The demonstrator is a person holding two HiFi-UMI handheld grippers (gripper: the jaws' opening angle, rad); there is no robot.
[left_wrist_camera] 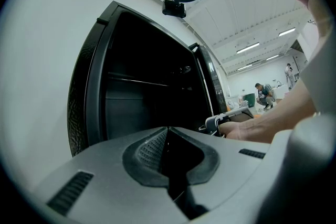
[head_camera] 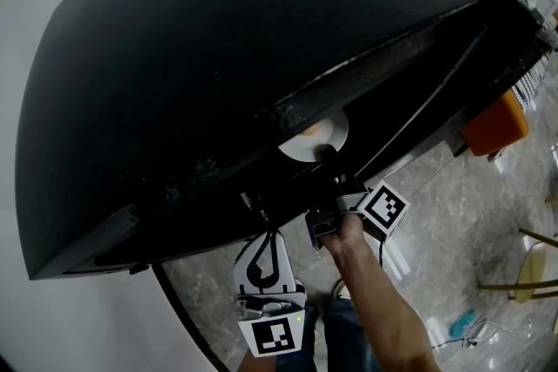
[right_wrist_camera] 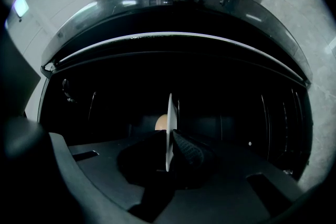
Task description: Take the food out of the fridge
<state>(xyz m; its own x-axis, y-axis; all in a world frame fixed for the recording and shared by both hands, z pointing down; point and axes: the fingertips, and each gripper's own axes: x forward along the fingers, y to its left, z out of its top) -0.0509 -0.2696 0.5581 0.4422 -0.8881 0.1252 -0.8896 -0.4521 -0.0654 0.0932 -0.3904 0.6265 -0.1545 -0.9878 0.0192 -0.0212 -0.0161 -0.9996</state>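
The right gripper (head_camera: 330,163) reaches into the open black fridge (head_camera: 218,57). In its own view the right gripper (right_wrist_camera: 169,140) has its jaws clamped on the rim of a white plate (right_wrist_camera: 168,118), which shows there only edge-on as a thin bright line. From the head view the plate (head_camera: 324,131) sits just inside the dark opening, partly covered by the fridge's top edge. The food (head_camera: 307,133) on it is a pale orange, rounded piece. In the right gripper view the food (right_wrist_camera: 160,123) peeks out from behind the plate, and what kind it is cannot be made out. The fridge interior (right_wrist_camera: 236,107) is almost wholly black, so shelves and any other contents are hard to read.

The left gripper (head_camera: 267,250) hangs lower, outside the fridge and well apart from the plate. In its own view the left gripper (left_wrist_camera: 168,136) has its jaws drawn together with nothing between them. Beyond them are the fridge cavity (left_wrist_camera: 142,102) and the person's hand (left_wrist_camera: 247,129). An orange object (head_camera: 494,125) stands on the floor, cut off by the fridge.
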